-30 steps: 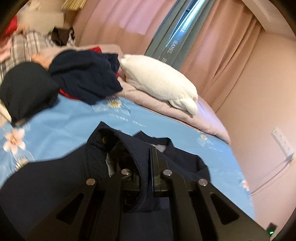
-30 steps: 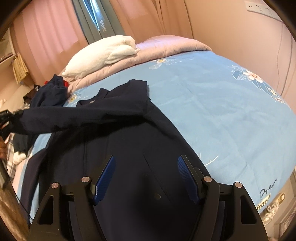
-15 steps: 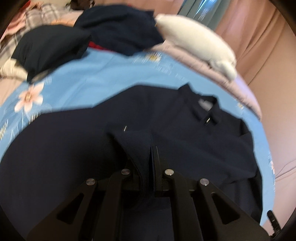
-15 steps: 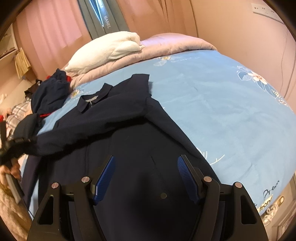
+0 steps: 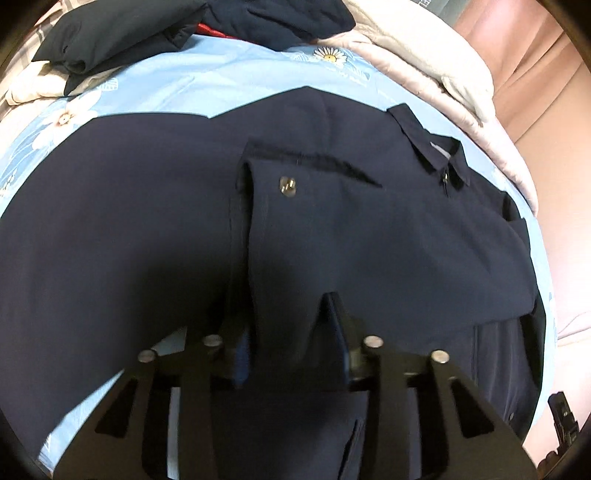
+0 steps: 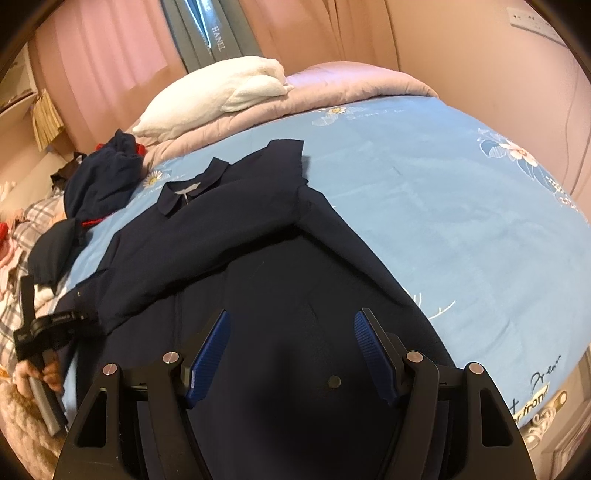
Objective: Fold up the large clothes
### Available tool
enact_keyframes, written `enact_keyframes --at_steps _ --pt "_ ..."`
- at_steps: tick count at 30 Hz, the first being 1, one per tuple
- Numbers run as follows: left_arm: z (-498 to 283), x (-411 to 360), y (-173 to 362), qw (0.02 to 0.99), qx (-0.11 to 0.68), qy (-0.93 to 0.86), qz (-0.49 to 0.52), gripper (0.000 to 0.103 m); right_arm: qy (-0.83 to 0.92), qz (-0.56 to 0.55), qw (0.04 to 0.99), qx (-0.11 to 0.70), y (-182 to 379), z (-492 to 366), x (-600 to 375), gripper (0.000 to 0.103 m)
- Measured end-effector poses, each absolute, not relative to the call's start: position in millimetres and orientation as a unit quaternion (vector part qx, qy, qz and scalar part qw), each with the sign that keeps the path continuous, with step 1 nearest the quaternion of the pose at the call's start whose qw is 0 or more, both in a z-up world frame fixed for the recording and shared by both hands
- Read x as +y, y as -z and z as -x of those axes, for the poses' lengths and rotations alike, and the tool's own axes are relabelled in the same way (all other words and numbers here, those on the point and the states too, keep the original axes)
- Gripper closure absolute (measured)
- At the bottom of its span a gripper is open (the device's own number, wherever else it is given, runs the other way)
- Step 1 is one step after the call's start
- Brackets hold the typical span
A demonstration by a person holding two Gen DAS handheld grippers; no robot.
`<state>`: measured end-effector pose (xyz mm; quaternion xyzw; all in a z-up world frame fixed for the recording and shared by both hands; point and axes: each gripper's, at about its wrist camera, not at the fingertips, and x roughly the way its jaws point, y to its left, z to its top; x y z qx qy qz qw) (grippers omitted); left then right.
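Note:
A large navy jacket (image 6: 295, 277) lies spread on the blue floral bed sheet (image 6: 443, 203), its collar (image 6: 192, 188) toward the pillow. One long sleeve (image 6: 207, 236) is folded across the chest toward the left. In the left wrist view that sleeve's cuff (image 5: 295, 229), with a metal snap, lies on the jacket body (image 5: 110, 240) and runs between the fingers of my left gripper (image 5: 288, 332). Its jaws are opening, and the cloth sits loosely between them. My right gripper (image 6: 291, 339) hovers open over the jacket's lower front, with nothing between its blue pads.
A white pillow (image 6: 218, 92) and a pink quilt (image 6: 351, 81) lie at the head of the bed. A heap of dark clothes (image 6: 99, 177) and a folded dark garment (image 5: 122, 29) sit beyond the jacket's left side. A person's hand (image 6: 37, 373) holds the left gripper's handle.
My left gripper has come down with the sleeve, laying it flat across the jacket's front, and its jaws have parted. The right gripper has stayed put.

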<state>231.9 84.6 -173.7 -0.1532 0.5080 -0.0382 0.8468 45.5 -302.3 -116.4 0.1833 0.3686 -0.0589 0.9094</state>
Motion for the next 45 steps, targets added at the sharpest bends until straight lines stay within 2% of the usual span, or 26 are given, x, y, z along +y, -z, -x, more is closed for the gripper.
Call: enact_keyframes --at_steps 3,4,5,9,12,14,15,17,20,31,34,35,41,45 --pt "-225.7 88.8 172.8 0.846 0.508 0.032 0.156 0.048 0.058 -0.185 0.908 0.371 117.3 -45.3 -301.0 0.034" --pt "-223.5 91.4 171.7 0.846 0.508 0.025 0.159 0.032 0.057 -0.185 0.908 0.371 117.4 -45.0 -301.1 0.034" --pt "-221.2 95.3 170.1 0.847 0.504 0.021 0.167 0.026 0.057 -0.185 0.908 0.371 117.2 -44.6 -300.0 0.034" --pt "-222.7 103.1 171.2 0.847 0.496 0.030 0.187 0.025 0.059 -0.182 0.909 0.369 116.5 -43.9 -298.4 0.034" --pt "-226.5 102.1 177.2 0.846 0.497 0.033 0.192 0.025 0.058 -0.183 0.909 0.370 116.2 -43.2 -298.0 0.034" --pt "-231.2 98.7 181.9 0.848 0.492 0.043 0.191 0.031 0.058 -0.182 0.910 0.369 116.3 -42.6 -296.9 0.034" --pt "-234.0 97.3 184.2 0.848 0.493 0.044 0.188 0.038 0.058 -0.181 0.909 0.370 116.9 -43.2 -297.0 0.034" --pt "-241.3 93.6 187.0 0.856 0.487 0.037 0.169 0.063 0.059 -0.181 0.908 0.374 118.3 -44.3 -297.0 0.034" --pt "-250.6 93.1 188.6 0.859 0.485 0.029 0.162 0.066 0.058 -0.183 0.907 0.375 118.6 -44.2 -295.8 0.034" --pt "-239.6 93.8 165.6 0.865 0.478 0.023 0.148 0.065 0.057 -0.169 0.910 0.374 113.7 -42.0 -290.6 0.034" --pt "-229.7 94.6 148.1 0.869 0.473 0.021 0.141 0.058 0.058 -0.163 0.914 0.367 108.4 -42.2 -287.7 0.034" --pt "-224.3 96.4 139.1 0.874 0.464 0.017 0.140 0.050 0.057 -0.161 0.915 0.364 106.4 -42.0 -286.7 0.034" --pt "-184.7 113.6 78.9 0.908 0.396 0.000 0.138 0.020 0.052 -0.141 0.926 0.347 91.4 -38.9 -276.4 0.034" --pt "-153.8 139.6 53.5 0.918 0.359 -0.014 0.167 0.013 0.045 -0.135 0.933 0.330 80.2 -36.7 -271.1 0.034"
